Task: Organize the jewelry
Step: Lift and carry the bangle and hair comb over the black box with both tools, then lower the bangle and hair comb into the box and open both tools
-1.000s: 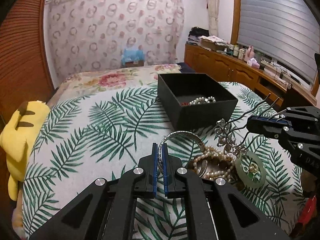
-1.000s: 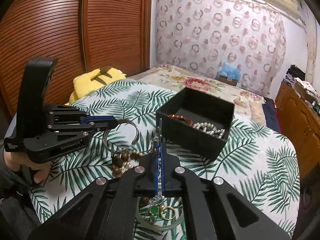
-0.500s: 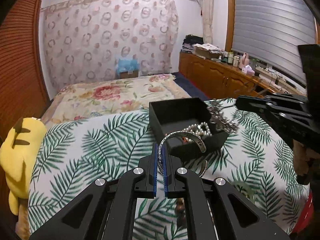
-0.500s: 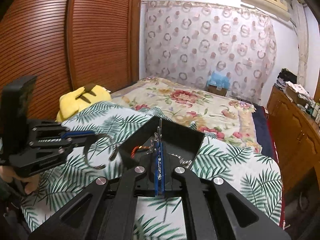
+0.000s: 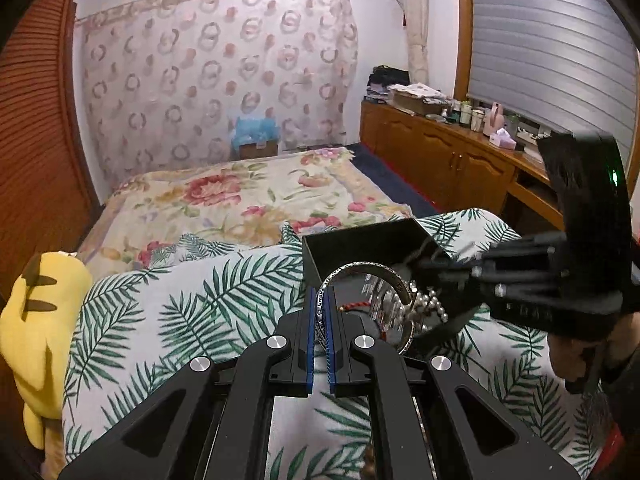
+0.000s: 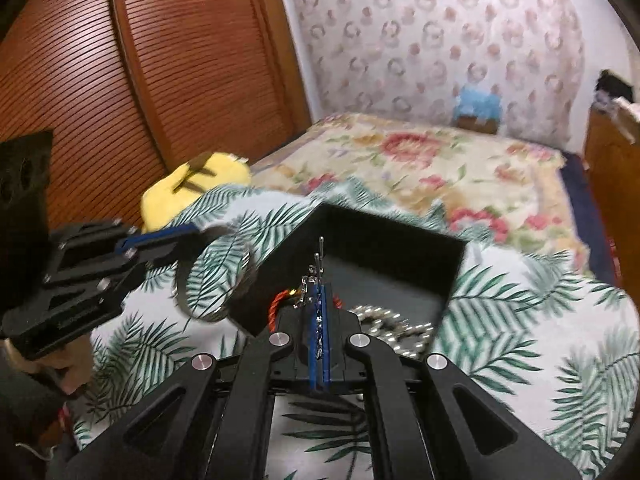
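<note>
The bed (image 5: 248, 200), under a floral cover, fills the far ground; its near end carries a white cloth with green palm leaves (image 5: 168, 312). A yellow plush toy (image 5: 36, 320) lies at the left edge of that cloth, against the slatted wooden doors (image 6: 120, 80).

A black open box (image 6: 384, 240) stands on the leaf cloth. Inside it lie a pearl strand (image 6: 396, 328) and a red-orange cord (image 6: 276, 304).

The left gripper (image 5: 320, 312) is clamped on a silver cuff bangle (image 5: 368, 276); the bangle's band sits between the blue pads and its open curve hangs over the near rim of the box. In the right wrist view the bangle (image 6: 216, 276) hangs just beside the box's left corner.

The right gripper (image 6: 319, 292) is pressed together on a silver ornamental hairpin (image 6: 316, 268), whose prongs stick up past the fingertips, above the box interior. In the left wrist view this gripper (image 5: 440, 264) is blurred and reaches over the box from the right.
</note>
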Tool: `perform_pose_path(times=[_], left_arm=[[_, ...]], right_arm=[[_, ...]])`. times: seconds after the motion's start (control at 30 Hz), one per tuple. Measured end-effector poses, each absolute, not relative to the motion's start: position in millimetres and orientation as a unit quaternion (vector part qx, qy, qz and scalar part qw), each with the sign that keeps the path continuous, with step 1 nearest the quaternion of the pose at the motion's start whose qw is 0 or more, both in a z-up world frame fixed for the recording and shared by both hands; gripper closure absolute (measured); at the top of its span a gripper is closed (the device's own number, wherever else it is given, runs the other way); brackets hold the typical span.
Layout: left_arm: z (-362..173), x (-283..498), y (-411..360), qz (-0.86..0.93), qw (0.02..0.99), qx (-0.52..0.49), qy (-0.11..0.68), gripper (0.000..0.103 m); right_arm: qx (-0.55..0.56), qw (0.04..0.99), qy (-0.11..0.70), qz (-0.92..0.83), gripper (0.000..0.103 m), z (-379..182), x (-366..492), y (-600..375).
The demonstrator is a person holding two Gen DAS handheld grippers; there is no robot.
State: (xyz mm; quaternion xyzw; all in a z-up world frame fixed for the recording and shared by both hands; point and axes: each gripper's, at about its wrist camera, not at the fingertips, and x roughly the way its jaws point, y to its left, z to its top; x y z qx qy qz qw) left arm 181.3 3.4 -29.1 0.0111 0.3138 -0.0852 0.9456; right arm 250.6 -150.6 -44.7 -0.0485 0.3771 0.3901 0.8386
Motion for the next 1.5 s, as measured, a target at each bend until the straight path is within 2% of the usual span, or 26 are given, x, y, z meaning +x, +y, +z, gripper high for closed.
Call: perform_pose_path(times=[0.1, 0.13, 0.17, 0.23, 0.83, 1.33, 1.5], left_arm=[[-30.1, 192.7, 1.2, -0.087, 0.943, 0.012, 0.320, 0.100], [-30.0, 194.8, 0.6, -0.088, 0.943, 0.013, 0.321, 0.100], [-30.2, 197.9, -1.1, -0.089, 0.943, 0.015, 0.322, 0.100], [-30.1, 205.2, -3.6, -0.092, 0.942, 0.018, 0.324, 0.100], [-51.3, 250.1, -25.4, -0.106, 0.927, 0.052, 0.356, 0.099], [-47.2, 236.8, -31.1, -0.110, 0.928, 0.050, 0.353, 0.097], [-43.1, 218.2, -31.8, -0.114, 0.930, 0.049, 0.346, 0.089]], right_arm=[[-0.076, 0.842, 0.378, 0.379, 0.097, -48.9, 252.3, -146.4], [-0.081, 0.844, 0.376, 0.373, 0.084, -48.0, 253.7, -148.6], [-0.080, 0.846, 0.374, 0.372, 0.066, -46.3, 253.9, -149.8], [-0.077, 0.854, 0.360, 0.368, 0.059, -38.5, 254.7, -157.9], [-0.077, 0.886, 0.320, 0.327, 0.059, -20.6, 252.4, -204.4], [-0.079, 0.891, 0.314, 0.319, 0.059, -18.2, 231.2, -210.3], [-0.083, 0.892, 0.308, 0.321, 0.059, -15.6, 214.4, -207.4]])
